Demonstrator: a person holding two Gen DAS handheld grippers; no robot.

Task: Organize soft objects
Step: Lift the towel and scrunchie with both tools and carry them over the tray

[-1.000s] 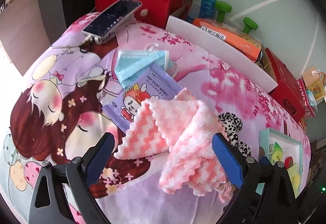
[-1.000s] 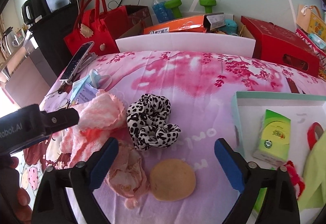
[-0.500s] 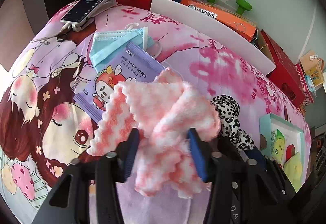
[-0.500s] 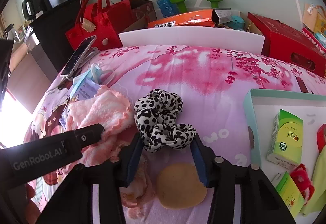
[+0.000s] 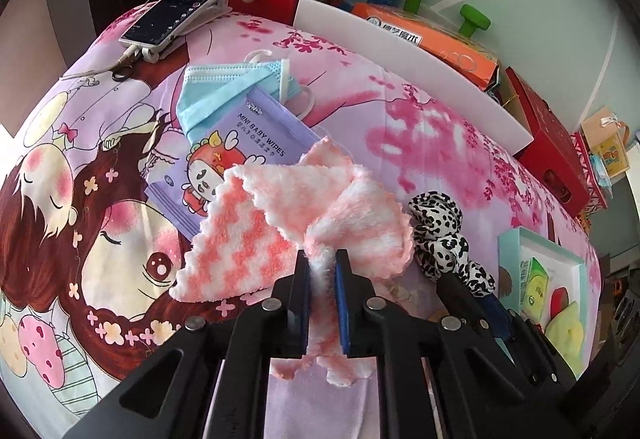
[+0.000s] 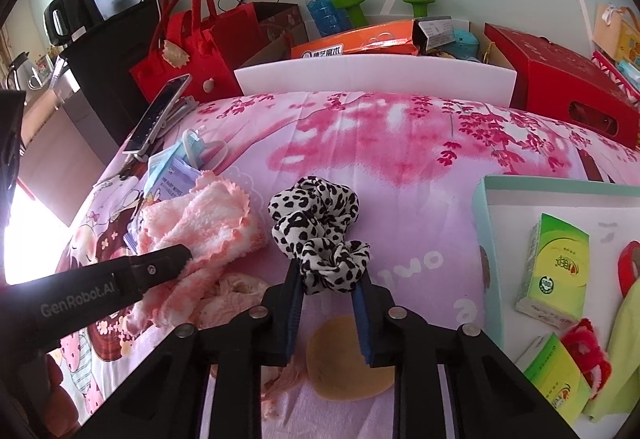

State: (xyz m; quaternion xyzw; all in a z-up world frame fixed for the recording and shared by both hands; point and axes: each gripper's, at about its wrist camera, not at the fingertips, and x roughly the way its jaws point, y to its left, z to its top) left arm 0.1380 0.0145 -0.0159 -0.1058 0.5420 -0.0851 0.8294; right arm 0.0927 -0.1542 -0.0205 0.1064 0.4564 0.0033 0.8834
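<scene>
Left wrist: left gripper (image 5: 322, 271) jaws clenched on a bunched fold of the pink cloth (image 5: 280, 223), on the surface beside the wipes pack (image 5: 236, 163). Light, floppy, will drape.

Right wrist: right gripper (image 6: 328, 279) jaws pinch the leopard scrunchie (image 6: 320, 223); springy, light; tray (image 6: 486, 235) nearby.

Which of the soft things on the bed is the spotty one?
The black-and-white scrunchie, pinched by the right gripper. The pink-and-white cloth in the left gripper is checked, and the face mask is plain blue.
</scene>
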